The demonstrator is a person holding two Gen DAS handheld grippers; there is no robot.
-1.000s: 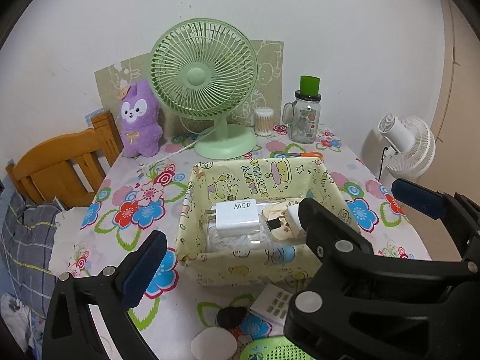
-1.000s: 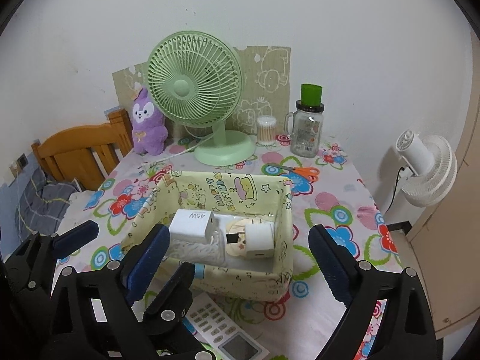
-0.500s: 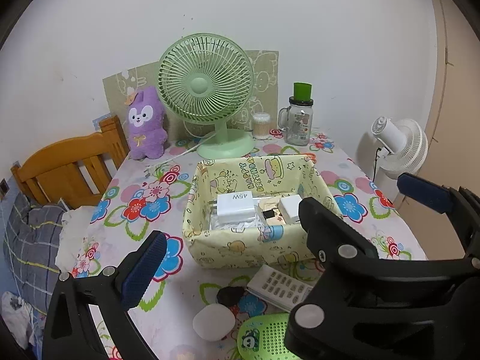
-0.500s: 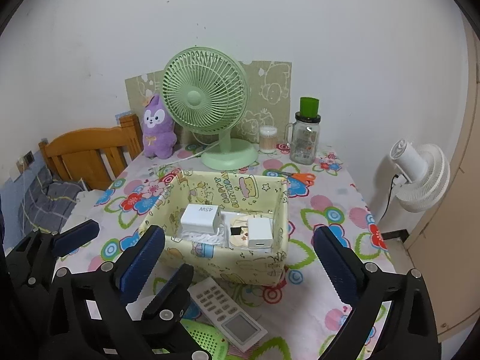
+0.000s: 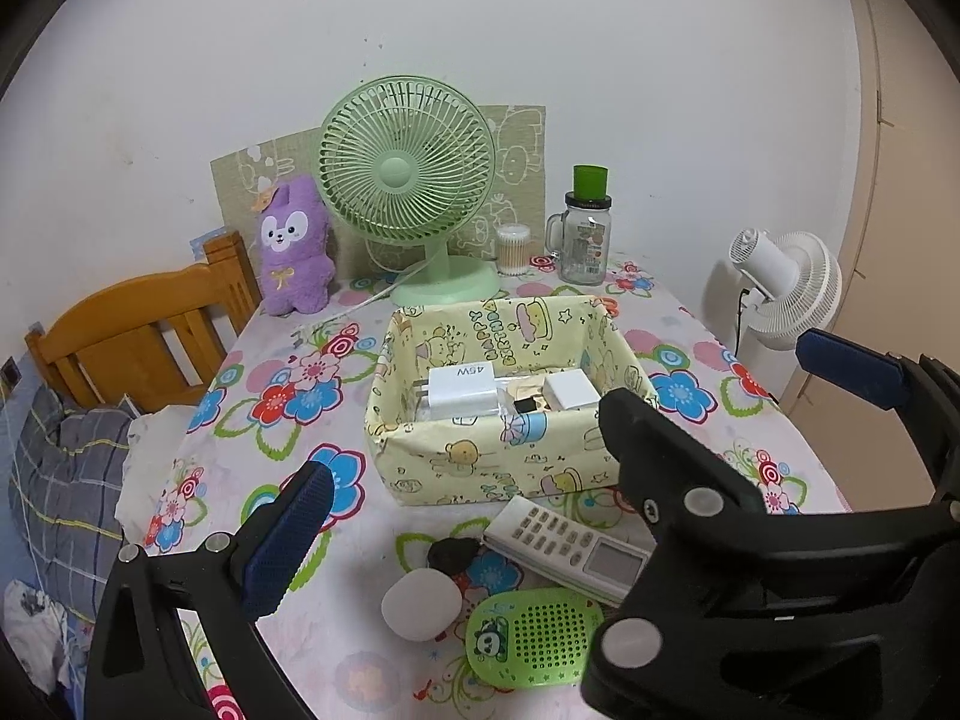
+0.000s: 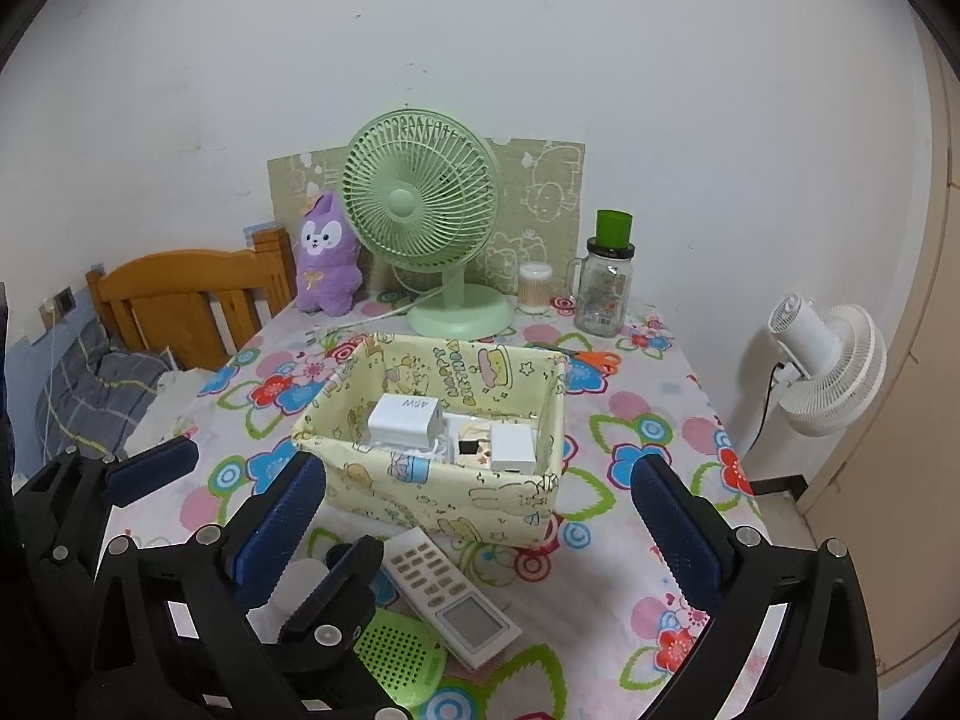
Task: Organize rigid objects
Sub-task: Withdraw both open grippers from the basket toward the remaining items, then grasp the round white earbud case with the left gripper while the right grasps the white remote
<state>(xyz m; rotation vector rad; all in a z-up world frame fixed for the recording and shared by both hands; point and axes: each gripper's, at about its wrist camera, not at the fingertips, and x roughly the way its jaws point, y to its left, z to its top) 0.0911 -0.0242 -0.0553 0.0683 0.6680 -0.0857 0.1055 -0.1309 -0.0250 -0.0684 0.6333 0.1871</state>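
Both grippers, left [image 6: 216, 468] and right [image 6: 480, 516], stand with jaws wide apart, holding nothing. The remote [image 6: 450, 597] lies touching the basket [image 6: 432, 492] at its 6 o'clock. I think a careless grasp could push it against the soft wall, or bump the green disc [image 5: 534, 639] beside it.

Pale yellow cartoon-print basket [image 5: 498, 468] sits on the flower-patterned table [image 5: 288, 396]; green fan [image 5: 408, 180] at twelve o'clock, purple plush [image 5: 294, 246] at eleven.

Ahead of the right gripper [image 6: 474, 522] sits a box [image 6: 444, 492] holding two chargers [image 6: 403, 414], a remote [image 6: 450, 597] lying before it, a fan [image 6: 420, 204] behind it
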